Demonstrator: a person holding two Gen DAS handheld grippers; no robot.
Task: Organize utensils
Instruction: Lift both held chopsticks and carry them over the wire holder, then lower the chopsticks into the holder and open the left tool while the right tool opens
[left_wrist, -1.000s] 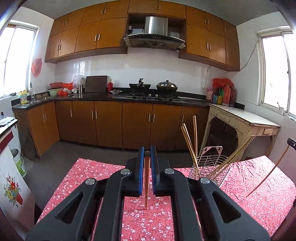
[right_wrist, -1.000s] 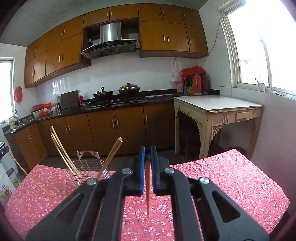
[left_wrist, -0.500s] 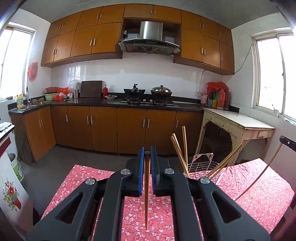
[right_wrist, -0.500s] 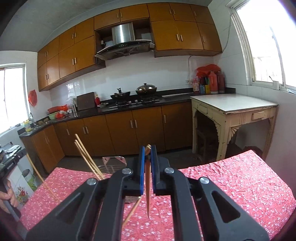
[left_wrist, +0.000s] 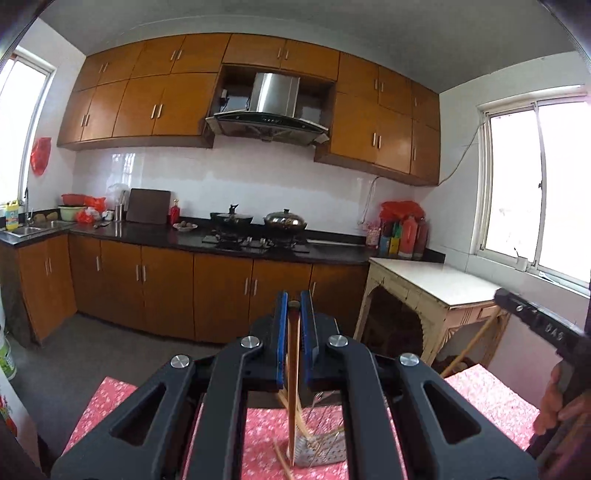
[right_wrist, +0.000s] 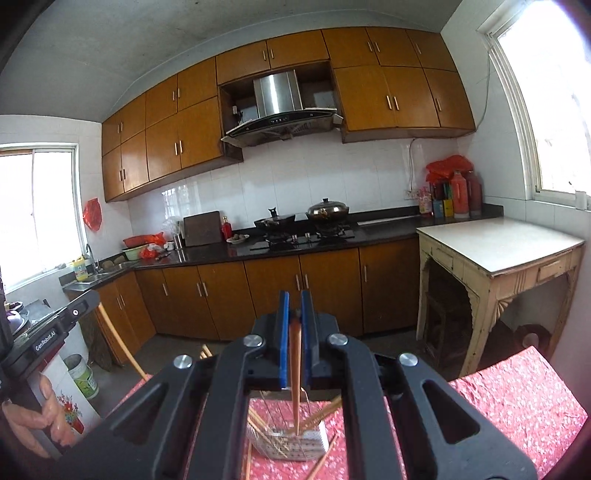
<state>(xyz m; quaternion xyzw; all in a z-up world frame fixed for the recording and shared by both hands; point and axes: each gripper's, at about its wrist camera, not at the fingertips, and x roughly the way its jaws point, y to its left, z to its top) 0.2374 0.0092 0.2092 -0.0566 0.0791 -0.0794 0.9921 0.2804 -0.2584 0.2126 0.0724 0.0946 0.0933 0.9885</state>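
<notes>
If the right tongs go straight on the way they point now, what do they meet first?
Probably the brown cabinet doors under the black counter, across open floor. The right tongs are shut on a chopstick hanging down toward the wire basket below, outside that line. Depth is uncertain.

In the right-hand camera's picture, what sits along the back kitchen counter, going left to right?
Yellow bottle → red bowl → dark cutting board → black wok → lidded steel pot → red thermos flasks.

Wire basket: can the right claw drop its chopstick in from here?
Probably yes: the right claw holds its chopstick point down, the tip over the wire basket; nothing visibly blocks it.
</notes>
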